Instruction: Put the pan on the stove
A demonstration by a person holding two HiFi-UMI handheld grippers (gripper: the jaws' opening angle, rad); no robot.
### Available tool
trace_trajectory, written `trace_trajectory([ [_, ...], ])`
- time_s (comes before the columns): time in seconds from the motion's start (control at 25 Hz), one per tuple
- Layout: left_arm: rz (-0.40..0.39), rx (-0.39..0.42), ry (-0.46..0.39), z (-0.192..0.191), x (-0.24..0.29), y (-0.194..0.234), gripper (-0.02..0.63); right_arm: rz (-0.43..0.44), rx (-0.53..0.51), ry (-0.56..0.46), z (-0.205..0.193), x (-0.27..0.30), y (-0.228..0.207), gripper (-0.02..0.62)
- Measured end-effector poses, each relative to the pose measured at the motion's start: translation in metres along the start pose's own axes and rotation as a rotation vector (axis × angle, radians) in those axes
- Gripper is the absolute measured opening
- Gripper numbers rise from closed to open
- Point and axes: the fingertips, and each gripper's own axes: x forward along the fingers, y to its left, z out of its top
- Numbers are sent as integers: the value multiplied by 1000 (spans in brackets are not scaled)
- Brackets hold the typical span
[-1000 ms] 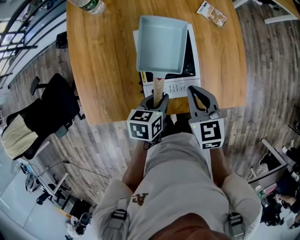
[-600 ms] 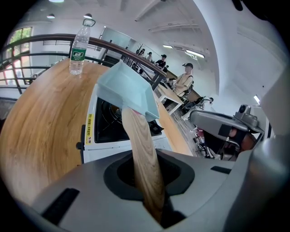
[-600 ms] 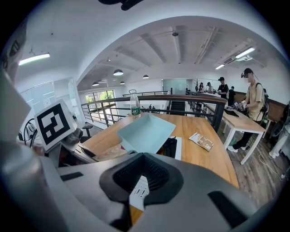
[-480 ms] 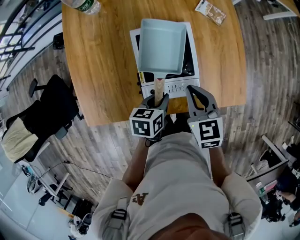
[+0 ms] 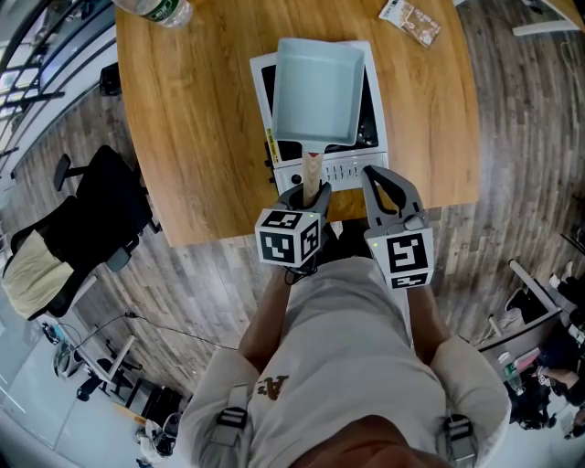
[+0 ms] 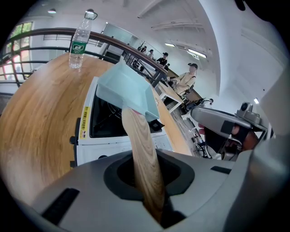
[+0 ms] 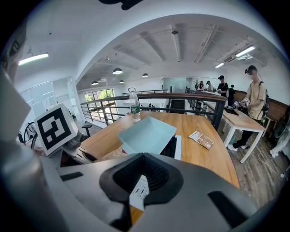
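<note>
The jaws of the left gripper [image 5: 310, 189] are closed on the wooden handle [image 5: 312, 169] of the pan [image 5: 315, 91], over the stove [image 5: 373, 157]. The right gripper [image 5: 371, 175] is shut and empty.

Top edge cuts off bottle [image 5: 155, 11] at upper left; pan [image 5: 315, 91] hides most of stove [image 5: 343, 171]; its handle end hidden inside left gripper [image 5: 309, 194]; packet [image 5: 413, 23] print at top right unreadable
</note>
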Motion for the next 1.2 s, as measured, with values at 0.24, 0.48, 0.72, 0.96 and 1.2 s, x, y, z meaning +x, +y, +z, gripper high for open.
trace_trajectory([
  [0.24, -16, -11, -1, 0, 5, 0, 74, 0, 6, 3, -1, 2, -1, 20],
  [0.48, -18, -9, 2, -2, 8, 4, 75, 2, 7, 5, -2, 5, 1, 20],
  [0.72, -29, -21, 3, -4, 12, 2, 78, 0, 7, 7, 0, 4, 4, 20],
  [0.96, -8, 6, 8, -5, 14, 3, 81, -5, 10, 9, -2, 4, 2, 20],
  [1.2, 38, 56, 30, -7, 14, 7, 84, -1, 9, 2, -1, 4, 5, 20],
])
